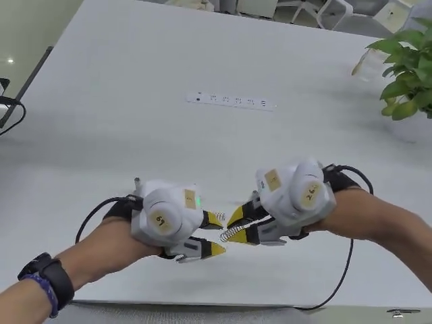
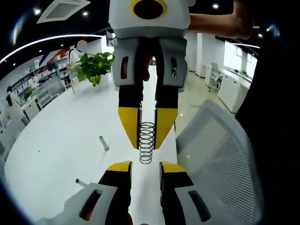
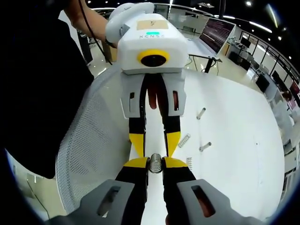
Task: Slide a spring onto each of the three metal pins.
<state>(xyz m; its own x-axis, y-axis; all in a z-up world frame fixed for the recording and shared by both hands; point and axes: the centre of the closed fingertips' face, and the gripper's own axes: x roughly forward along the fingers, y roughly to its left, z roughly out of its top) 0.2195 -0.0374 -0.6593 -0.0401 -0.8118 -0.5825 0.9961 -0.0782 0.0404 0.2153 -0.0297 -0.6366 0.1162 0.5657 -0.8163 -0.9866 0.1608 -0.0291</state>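
White table [image 1: 202,54], right claw [image 3: 155,165] nipping spring [image 2: 146,143], left claw [image 2: 145,165] gaping empty, loose pin [image 2: 103,142], plant [image 1: 408,74]

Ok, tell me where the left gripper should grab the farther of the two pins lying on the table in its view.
I'd take the pin across its shaft near one end, coming down from above. It lies flat on the table, a thin round rod, so only its sides offer grip, and a free end leaves room for the spring.
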